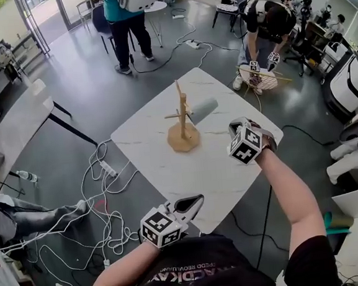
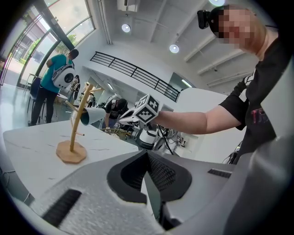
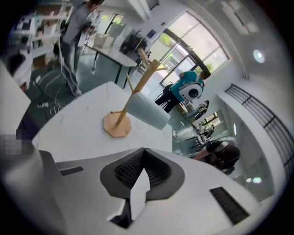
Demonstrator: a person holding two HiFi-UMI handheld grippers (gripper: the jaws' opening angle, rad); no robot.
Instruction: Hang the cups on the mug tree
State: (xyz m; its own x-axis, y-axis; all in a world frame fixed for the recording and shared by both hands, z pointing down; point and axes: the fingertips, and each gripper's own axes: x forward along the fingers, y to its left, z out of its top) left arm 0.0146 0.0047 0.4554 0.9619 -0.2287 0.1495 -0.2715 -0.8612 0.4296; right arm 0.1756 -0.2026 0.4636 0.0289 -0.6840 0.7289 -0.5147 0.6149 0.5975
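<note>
A wooden mug tree stands near the middle of the white table. One pale grey-green cup hangs from a peg on its right side, tilted mouth down. My right gripper hovers just right of the tree, shut and empty. My left gripper sits low at the table's near edge, shut with nothing in it. In the left gripper view, the tree and cup are ahead at left. In the right gripper view, the tree and cup lie straight ahead of the shut jaws.
Tangled cables and a power strip cover the floor left of the table. A second table stands at far left. A person bends over a wire basket behind the table; another person stands at the back.
</note>
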